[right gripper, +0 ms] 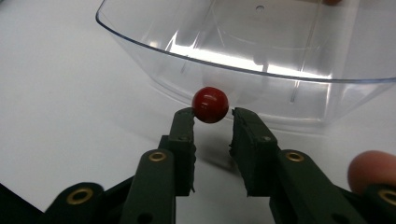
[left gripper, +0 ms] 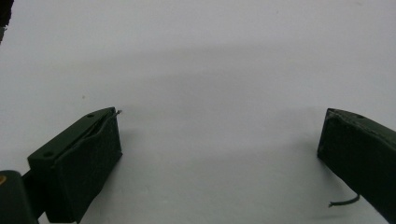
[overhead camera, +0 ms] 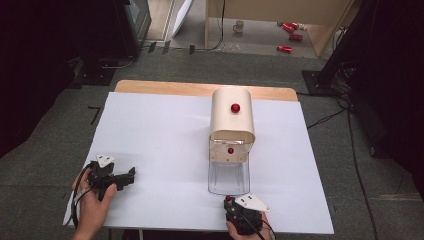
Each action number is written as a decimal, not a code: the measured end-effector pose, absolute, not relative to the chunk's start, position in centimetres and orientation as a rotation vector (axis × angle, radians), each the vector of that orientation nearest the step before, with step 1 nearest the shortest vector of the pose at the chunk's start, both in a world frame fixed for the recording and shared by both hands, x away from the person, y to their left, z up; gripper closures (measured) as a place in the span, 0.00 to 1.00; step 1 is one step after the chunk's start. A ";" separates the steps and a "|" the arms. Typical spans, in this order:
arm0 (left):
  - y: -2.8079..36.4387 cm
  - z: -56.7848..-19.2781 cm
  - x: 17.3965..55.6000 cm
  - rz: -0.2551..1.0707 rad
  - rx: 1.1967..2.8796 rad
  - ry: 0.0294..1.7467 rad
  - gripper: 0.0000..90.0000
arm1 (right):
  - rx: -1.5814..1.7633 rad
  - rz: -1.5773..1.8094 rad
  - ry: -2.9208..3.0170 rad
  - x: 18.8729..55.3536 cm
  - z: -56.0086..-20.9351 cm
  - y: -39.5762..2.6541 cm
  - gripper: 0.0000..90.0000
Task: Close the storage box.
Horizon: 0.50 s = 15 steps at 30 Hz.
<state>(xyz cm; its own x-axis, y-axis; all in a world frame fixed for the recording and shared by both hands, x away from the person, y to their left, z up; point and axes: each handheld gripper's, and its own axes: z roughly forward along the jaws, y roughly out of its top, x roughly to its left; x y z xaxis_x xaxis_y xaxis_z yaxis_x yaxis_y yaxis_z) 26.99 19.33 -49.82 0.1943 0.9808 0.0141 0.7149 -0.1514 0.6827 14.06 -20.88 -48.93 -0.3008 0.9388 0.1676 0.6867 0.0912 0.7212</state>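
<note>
**Observer:** Where's the ball, relative to the clear drawer?

**Operator:** The red knob [right gripper: 210, 104] sits on the clear drawer's [right gripper: 243, 51] front wall, at the end nearest me. The drawer is pulled out of the cream cabinet [overhead camera: 232, 117], which carries a second red knob [overhead camera: 235, 107] on top. My right gripper [right gripper: 212, 116] has its tips on either side of the drawer knob; I'd call it clenched on the knob, though the contact looks light.

**Observer:** How will it handle?

**Operator:** I judge it hard, glossy and round, so slippery between flat pads. Best to take it across its widest part and pull straight. The drawer looks thin, light plastic, and the cabinet may slide with it.

**Observer:** And the hands?

**Operator:** My right hand [overhead camera: 243, 227] is low at the table edge, pointing at the drawer front. My left gripper [overhead camera: 116, 178] rests well to the left of the drawer on the white tabletop [overhead camera: 160, 140], jaws wide apart, holding nothing.
</note>
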 end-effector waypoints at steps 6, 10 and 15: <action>19.3 -49.8 27.0 0.638 1.932 1.578 0.00 | 1.602 1.047 2.045 14.1 -48.9 -20.8 0.85; 19.3 -49.8 27.0 0.639 1.933 1.578 0.00 | 1.603 1.049 2.048 14.1 -49.0 -20.8 0.86; 19.3 -49.8 27.0 0.638 1.932 1.578 0.00 | 1.603 1.053 2.046 14.0 -48.8 -20.8 0.87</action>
